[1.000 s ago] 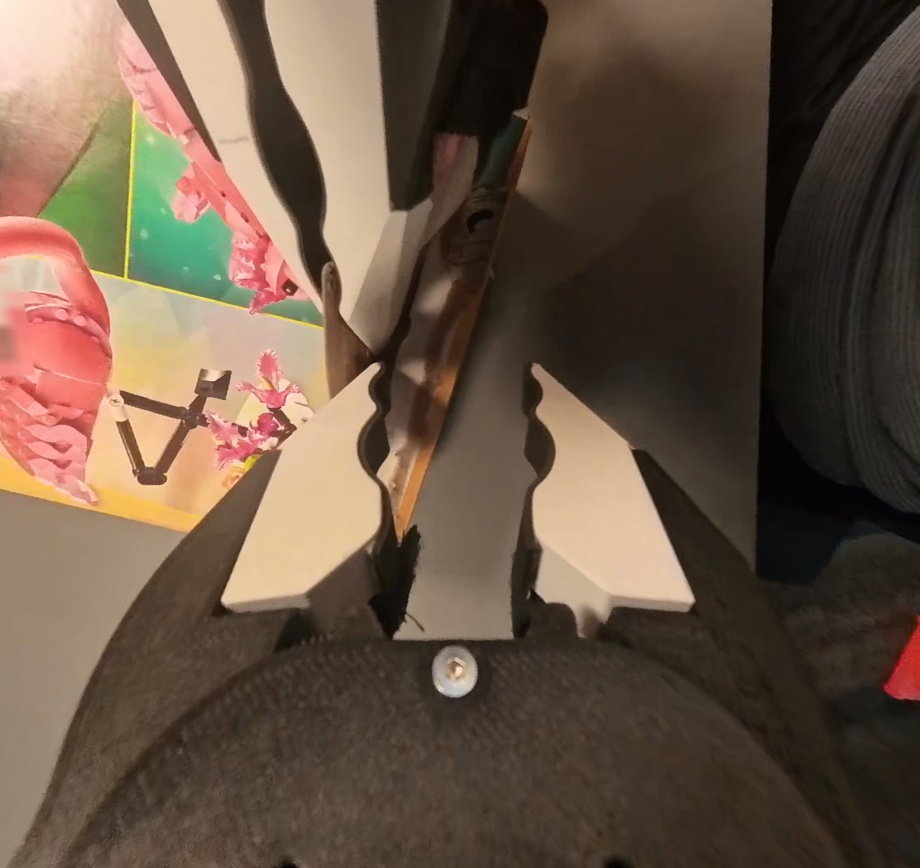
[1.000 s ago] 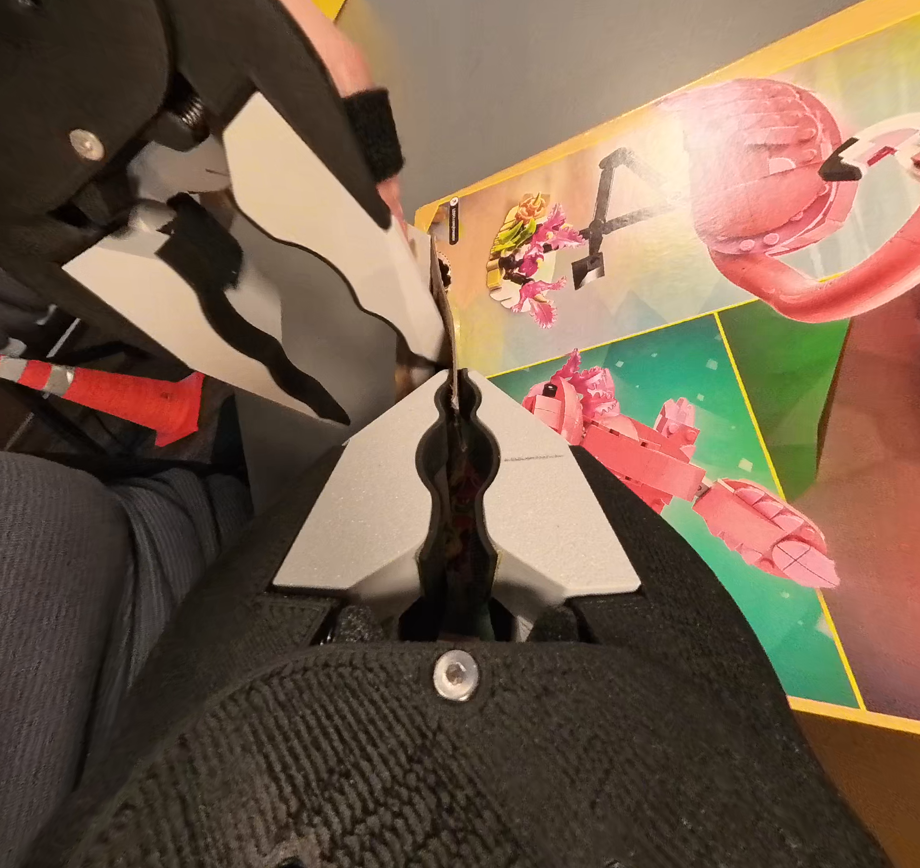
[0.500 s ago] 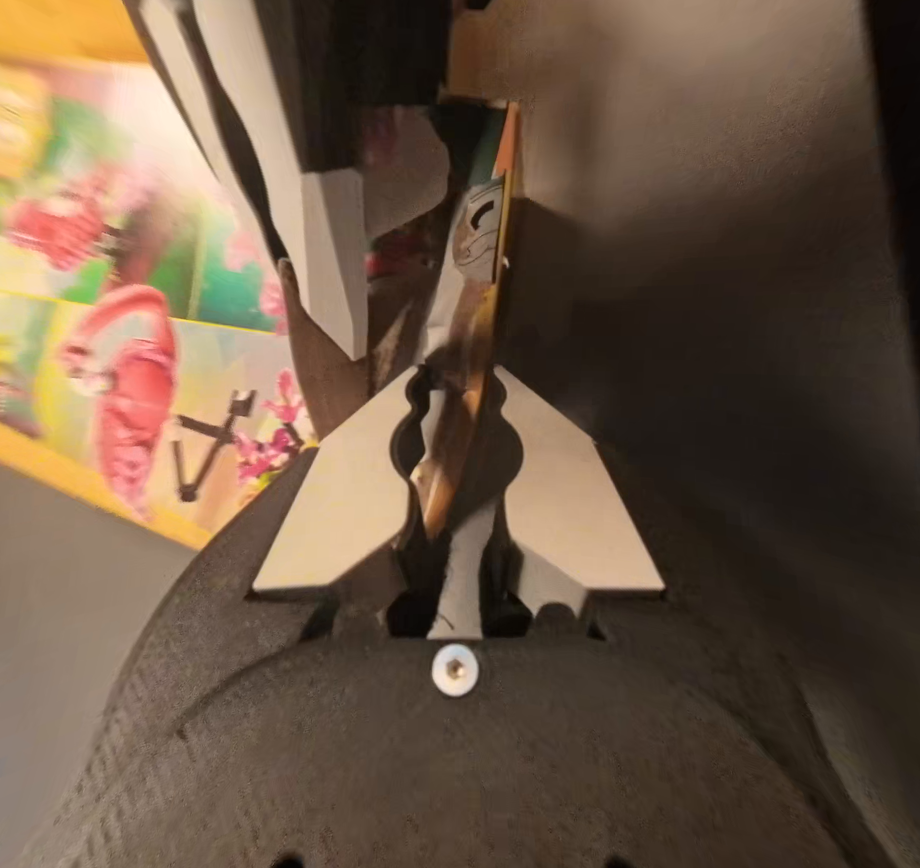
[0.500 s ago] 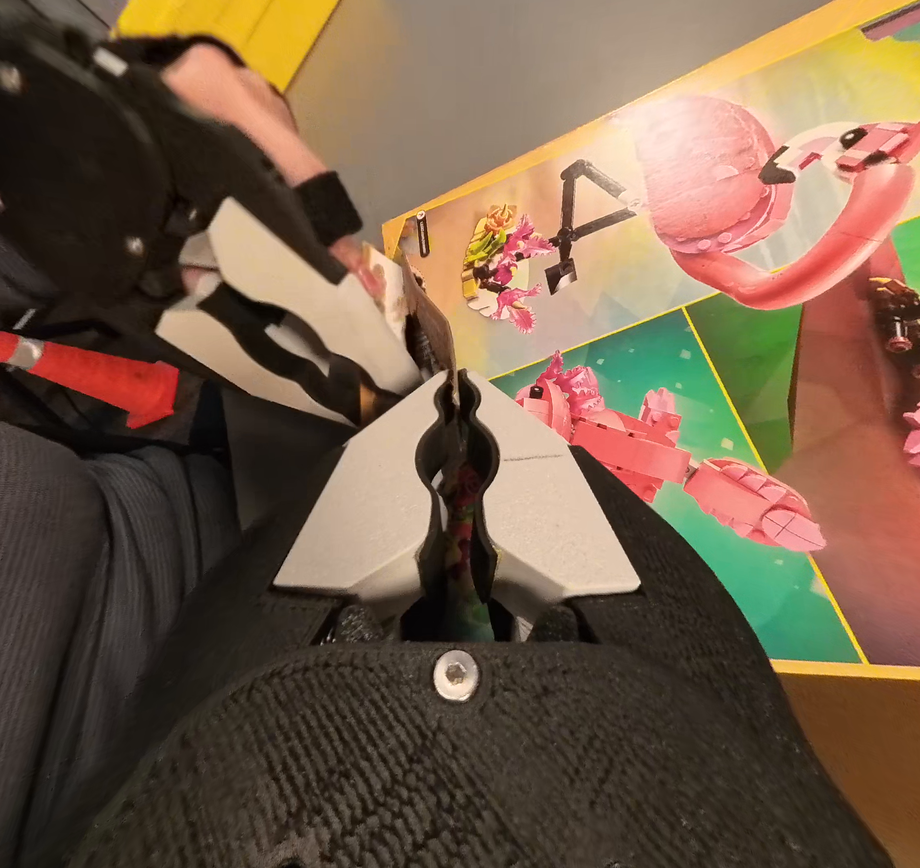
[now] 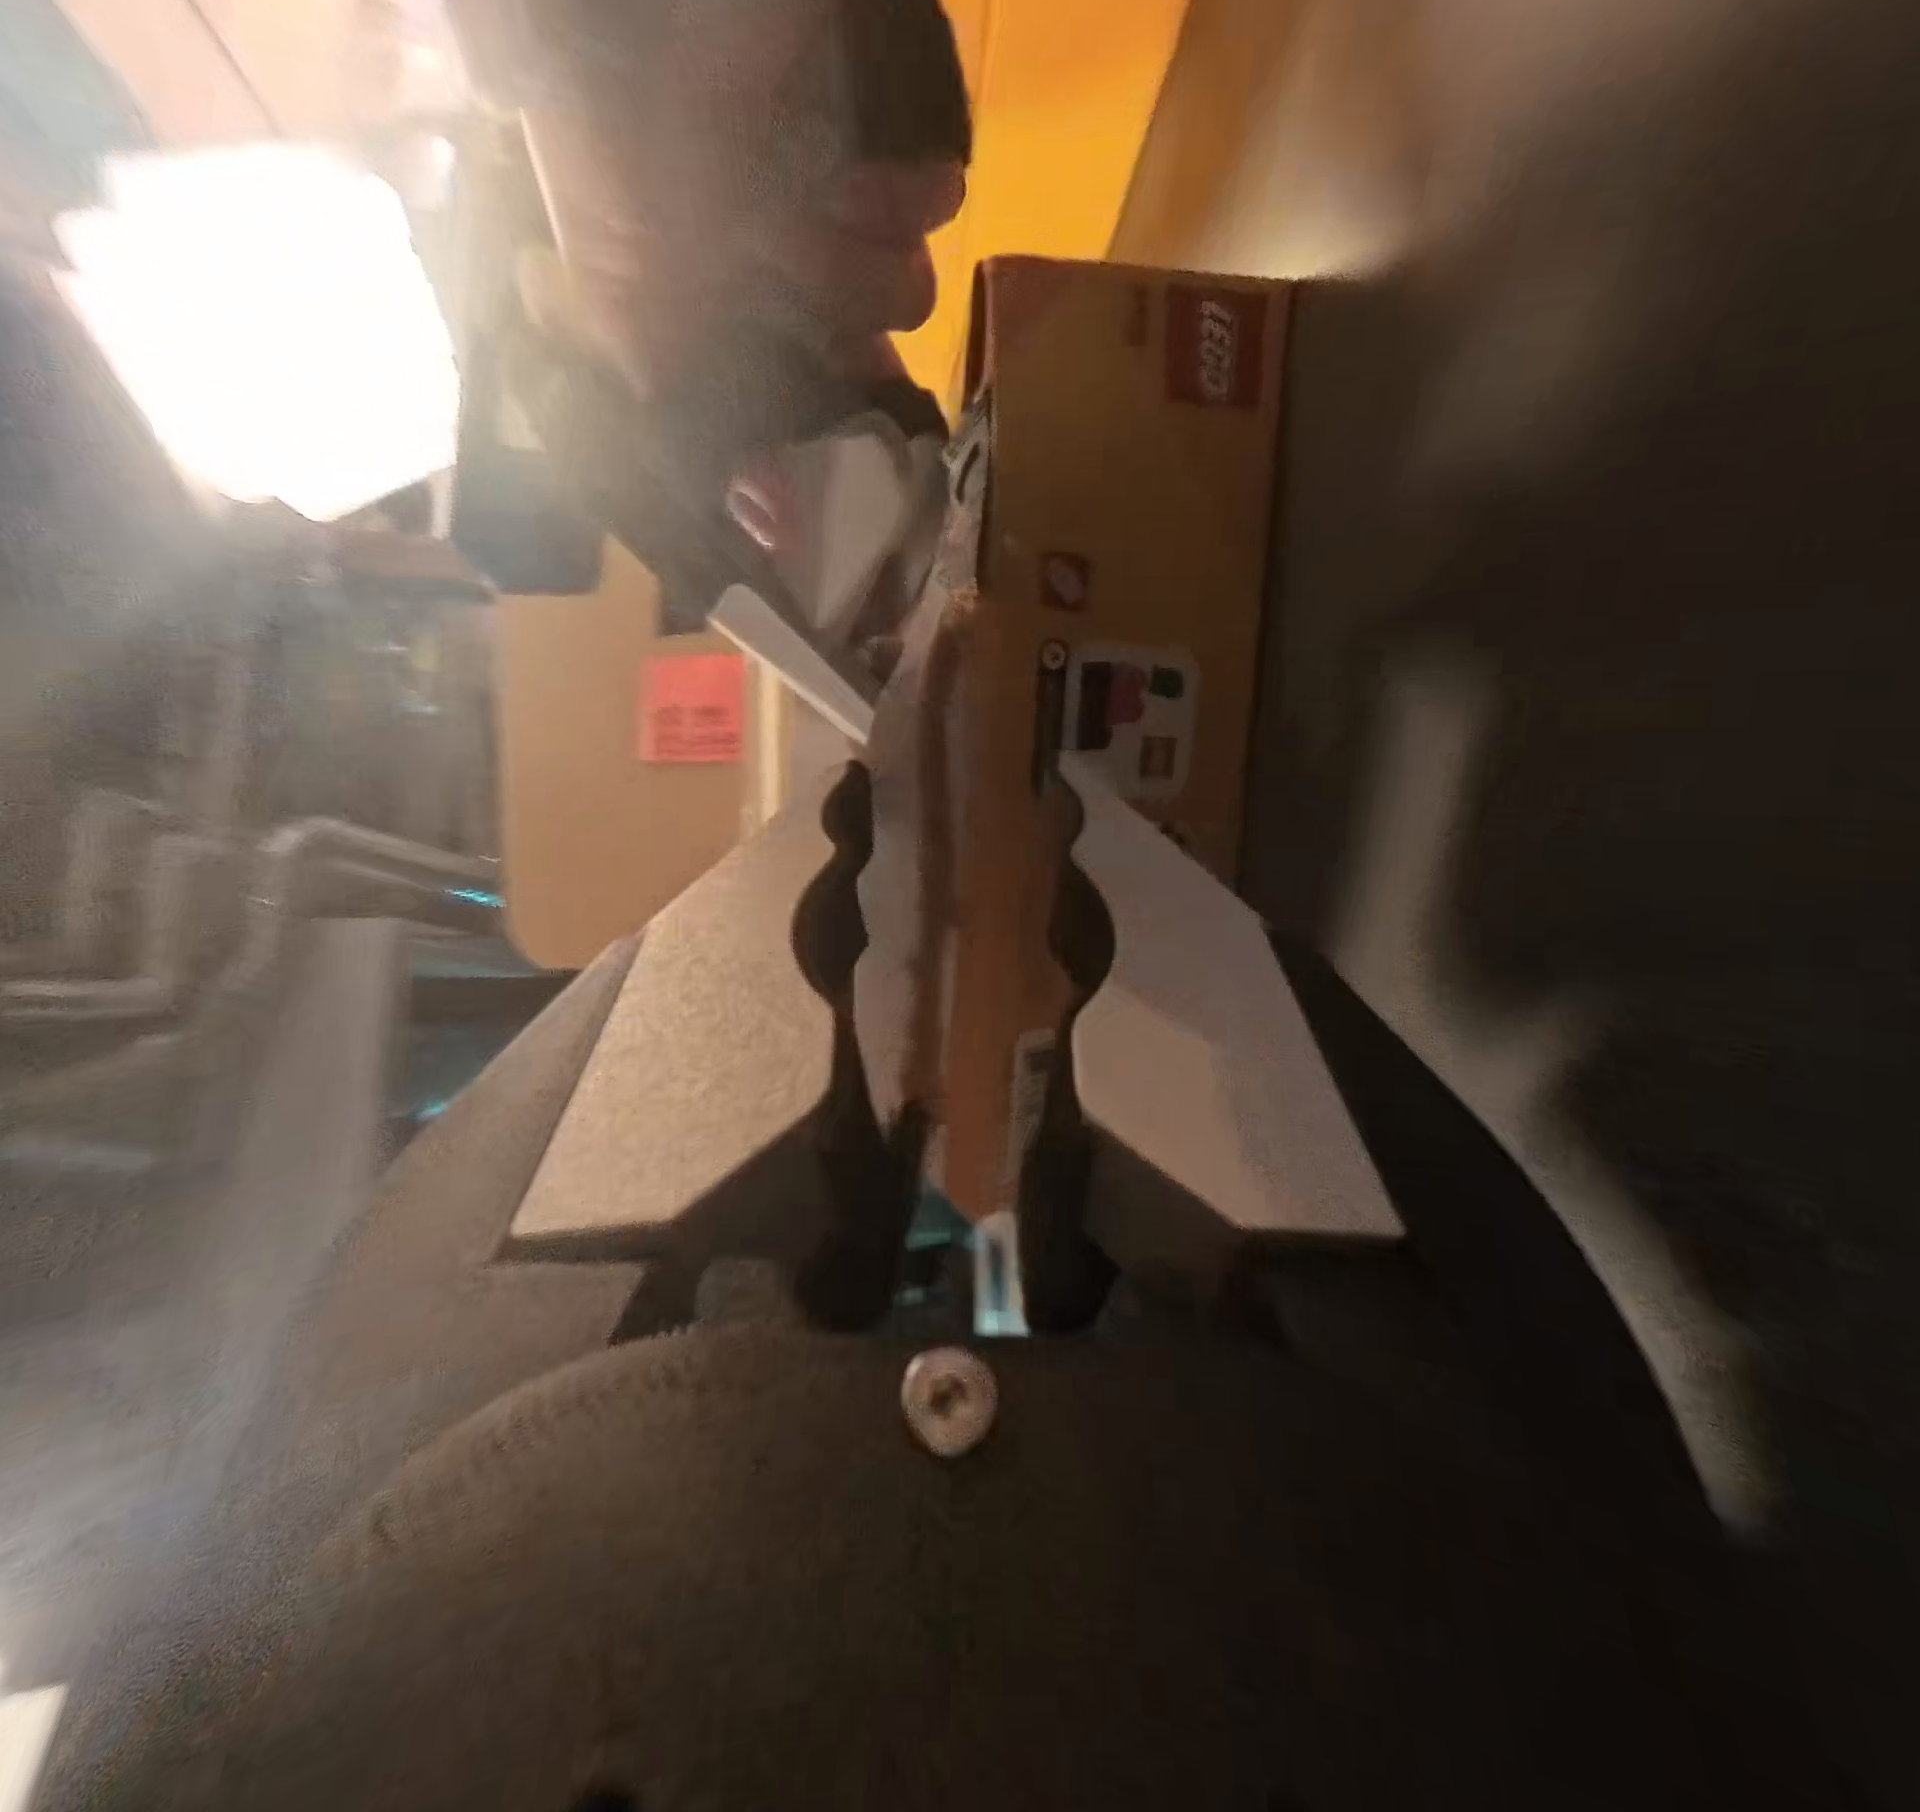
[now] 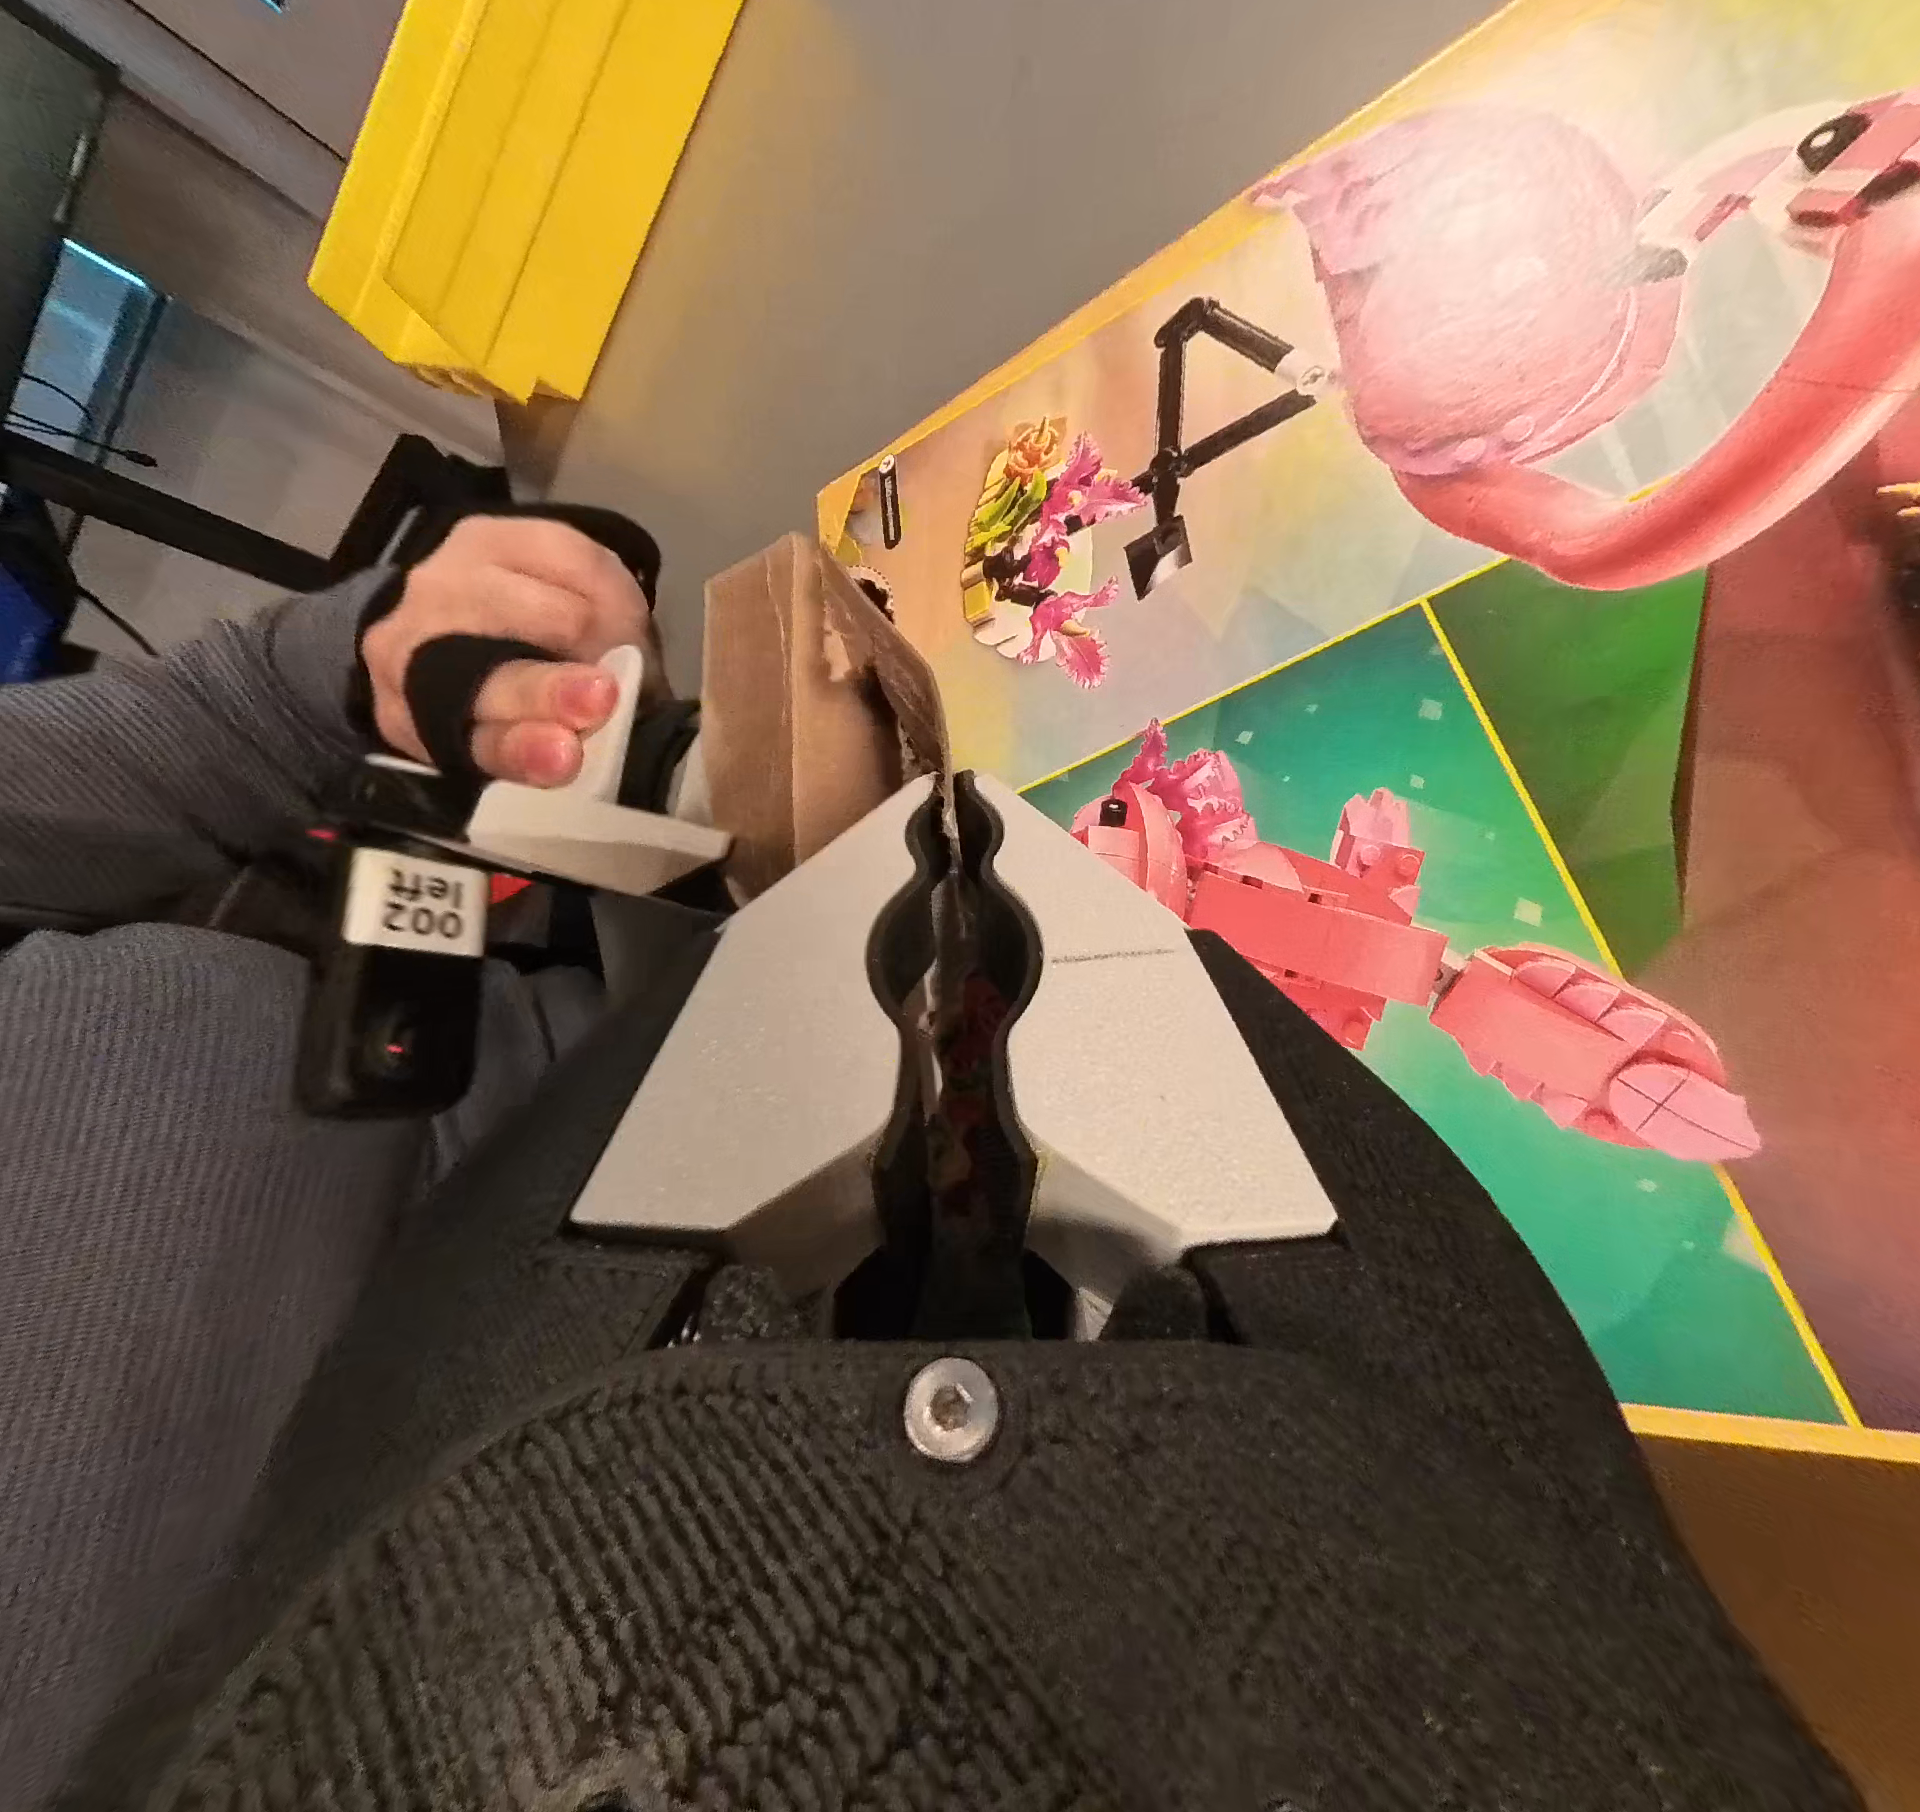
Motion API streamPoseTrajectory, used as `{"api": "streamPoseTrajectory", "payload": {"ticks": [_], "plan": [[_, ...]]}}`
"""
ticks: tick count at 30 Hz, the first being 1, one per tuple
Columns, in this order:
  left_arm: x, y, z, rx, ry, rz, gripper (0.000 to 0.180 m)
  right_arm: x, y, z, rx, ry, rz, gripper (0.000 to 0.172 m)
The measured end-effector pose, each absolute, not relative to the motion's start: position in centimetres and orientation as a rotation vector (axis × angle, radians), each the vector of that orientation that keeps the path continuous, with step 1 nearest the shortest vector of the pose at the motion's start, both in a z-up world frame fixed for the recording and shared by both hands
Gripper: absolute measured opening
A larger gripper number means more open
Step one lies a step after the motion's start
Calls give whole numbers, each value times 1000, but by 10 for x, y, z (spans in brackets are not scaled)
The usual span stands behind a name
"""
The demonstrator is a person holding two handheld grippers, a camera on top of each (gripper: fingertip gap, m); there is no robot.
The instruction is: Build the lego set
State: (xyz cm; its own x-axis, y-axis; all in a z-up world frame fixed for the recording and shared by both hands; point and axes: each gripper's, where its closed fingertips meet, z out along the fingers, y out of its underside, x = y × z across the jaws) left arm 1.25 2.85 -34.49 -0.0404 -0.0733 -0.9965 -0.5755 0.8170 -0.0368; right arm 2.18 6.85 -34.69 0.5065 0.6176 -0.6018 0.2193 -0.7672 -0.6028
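- Since a second ago, the box flap point(image 6: 790, 713) has been swung outward from the printed toy box point(image 6: 1455, 619), and the left wrist view has been turned to face the box's narrow brown end point(image 5: 1132, 536).
- A torn edge of that flap is pinched by the right gripper point(image 6: 954, 791), its pads pressed together on the card.
- The flap's other part is straddled by the left gripper point(image 5: 961, 796); whether its pads press on the card cannot be told through the blur.
- The left gripper's fingertips are hidden behind the flap in the right wrist view.
- A yellow folded carton point(image 6: 540, 141) lies well apart on the grey table point(image 6: 987, 152).
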Motion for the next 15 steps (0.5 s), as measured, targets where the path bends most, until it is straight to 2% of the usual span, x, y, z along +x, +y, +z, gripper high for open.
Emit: {"api": "streamPoseTrajectory", "payload": {"ticks": [7,15], "plan": [[8,26,-340,-428,1487,520,23,21,69,-346,-2359,-636,1252,0],[6,23,-341,-378,1473,559,22,20,70,-347,-2366,-631,1259,0]]}}
